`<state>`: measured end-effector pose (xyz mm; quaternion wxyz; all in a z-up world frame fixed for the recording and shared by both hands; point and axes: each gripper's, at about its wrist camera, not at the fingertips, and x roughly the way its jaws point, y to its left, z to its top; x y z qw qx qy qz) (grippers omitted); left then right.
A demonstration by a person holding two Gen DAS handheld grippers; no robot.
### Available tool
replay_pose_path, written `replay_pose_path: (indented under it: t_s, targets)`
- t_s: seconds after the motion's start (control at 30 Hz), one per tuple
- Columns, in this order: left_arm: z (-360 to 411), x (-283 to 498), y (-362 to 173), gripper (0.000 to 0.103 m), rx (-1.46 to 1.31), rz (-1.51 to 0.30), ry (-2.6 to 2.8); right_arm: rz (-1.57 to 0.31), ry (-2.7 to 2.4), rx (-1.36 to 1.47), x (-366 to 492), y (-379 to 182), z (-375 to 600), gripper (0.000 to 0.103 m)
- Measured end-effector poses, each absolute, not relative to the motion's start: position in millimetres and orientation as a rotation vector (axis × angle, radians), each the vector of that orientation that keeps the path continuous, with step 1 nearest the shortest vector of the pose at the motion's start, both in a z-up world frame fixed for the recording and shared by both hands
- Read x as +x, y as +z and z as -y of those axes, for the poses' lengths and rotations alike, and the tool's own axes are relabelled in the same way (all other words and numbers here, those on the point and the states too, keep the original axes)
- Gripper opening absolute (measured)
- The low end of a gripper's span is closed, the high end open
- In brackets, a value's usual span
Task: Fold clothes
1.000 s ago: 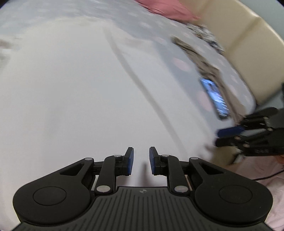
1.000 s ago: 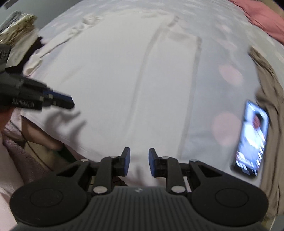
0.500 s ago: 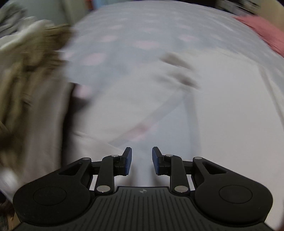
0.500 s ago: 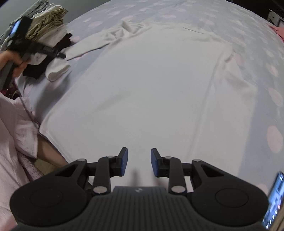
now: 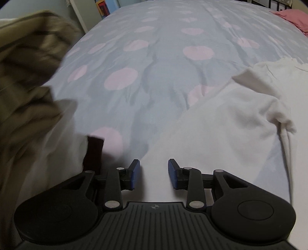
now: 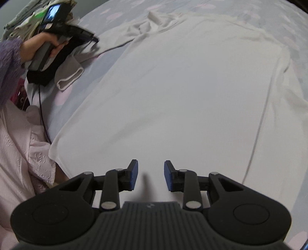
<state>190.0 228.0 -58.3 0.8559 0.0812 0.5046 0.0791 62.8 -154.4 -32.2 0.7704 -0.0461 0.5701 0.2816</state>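
The white shirt [image 6: 182, 86] lies spread flat on the bed [image 5: 163, 48]; I judge the fold not yet begun; my left hand-held gripper [image 5: 154, 174] hovers agape near its sleeve [image 5: 250, 107], my right hand-held gripper [image 6: 150, 174] agape above the hem; next, pinch the sleeve and carry it inward.

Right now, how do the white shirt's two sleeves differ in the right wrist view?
The left sleeve is bunched and wrinkled, trailing toward the clothes pile; the right sleeve lies flatter along the shirt's body. The left sleeve's cuff shows; the right one's does not. Both rest on the dotted bedsheet.
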Motion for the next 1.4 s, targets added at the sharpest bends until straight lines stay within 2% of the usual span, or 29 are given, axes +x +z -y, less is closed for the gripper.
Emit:
replay_pose_path:
  t_s: [0.1,0.2,0.23,0.3,0.33,0.4,0.43,0.57,0.8,1.07,1.4]
  targets:
    - [-231.4,196.6,-63.0,0.044,0.171,-1.031,0.181,-1.242,0.653,-0.113,68.5,-35.0,145.1,0.035]
    - [-234.3,197.5,-68.0,0.044,0.17,-1.028,0.177,-1.237,0.683,-0.114,73.3,-35.2,140.0,0.039]
    - [-235.3,198.3,-69.0,0.041,0.159,-1.032,0.17,-1.236,0.69,-0.113,74.5,-35.1,139.2,0.039]
    - [-237.7,200.4,-69.1,0.025,0.114,-1.038,0.14,-1.235,0.697,-0.11,76.5,-35.5,139.0,0.039]
    - [-237.1,201.2,-69.0,0.022,0.103,-1.036,0.13,-1.235,0.7,-0.113,77.1,-35.8,138.8,0.039]
    - [-233.3,199.3,-68.0,0.006,0.113,-1.027,0.111,-1.236,0.704,-0.119,77.8,-36.7,138.2,0.039]
    - [-231.7,197.3,-66.4,0.004,0.116,-1.02,0.107,-1.238,0.707,-0.122,77.9,-37.0,137.7,0.039]
    - [-234.3,189.7,-45.4,0.003,0.044,-0.957,0.129,-1.237,0.71,-0.141,78.8,-36.5,135.2,0.039]
    - [-225.9,168.6,23.6,0.003,-0.036,-0.815,0.099,-1.206,0.685,-0.141,89.8,-31.4,127.1,0.039]
    - [-202.1,133.6,78.6,0.003,-0.005,-0.768,-0.041,-1.183,0.673,-0.137,100.5,-28.0,121.0,0.04]
    - [-126.8,115.1,92.3,0.003,0.107,-0.71,-0.288,-1.158,0.65,-0.142,110.0,-25.7,113.3,0.04]
